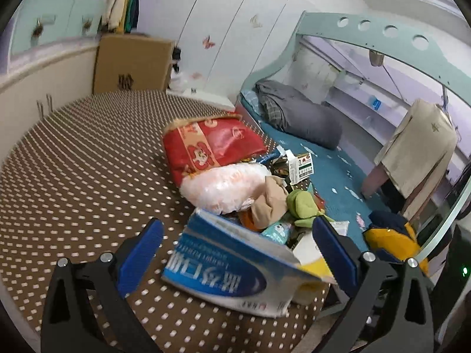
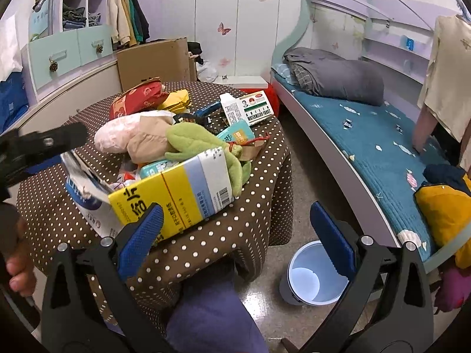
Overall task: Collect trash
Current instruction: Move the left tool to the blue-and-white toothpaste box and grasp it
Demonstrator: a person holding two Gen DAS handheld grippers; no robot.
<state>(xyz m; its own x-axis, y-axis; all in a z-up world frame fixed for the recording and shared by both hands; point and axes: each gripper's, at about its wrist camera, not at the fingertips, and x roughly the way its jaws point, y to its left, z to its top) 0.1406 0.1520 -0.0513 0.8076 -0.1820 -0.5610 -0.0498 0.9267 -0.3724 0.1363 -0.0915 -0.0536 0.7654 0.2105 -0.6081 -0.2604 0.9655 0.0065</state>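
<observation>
A blue-and-white medicine box [image 1: 229,267] lies on the brown polka-dot table [image 1: 73,161], between the wide-apart fingers of my left gripper [image 1: 237,253], which is open; I see no pad pressing on it. In the right wrist view the same box [image 2: 85,197] sits beside a yellow box [image 2: 176,194], with the left gripper [image 2: 44,144] over it. My right gripper [image 2: 237,235] is open at the table's near edge, its left finger [image 2: 141,229] in front of the yellow box. A pale blue bin [image 2: 309,273] stands on the floor, below the right finger.
A clutter pile behind the boxes holds a red snack bag [image 1: 212,147], a pink-white plastic bag [image 1: 226,185], a beige cloth [image 1: 270,203], a green plush [image 2: 194,141] and a white-green box [image 2: 256,107]. The bed [image 2: 368,135] is right of the table. A person's knee [image 2: 212,317] is below.
</observation>
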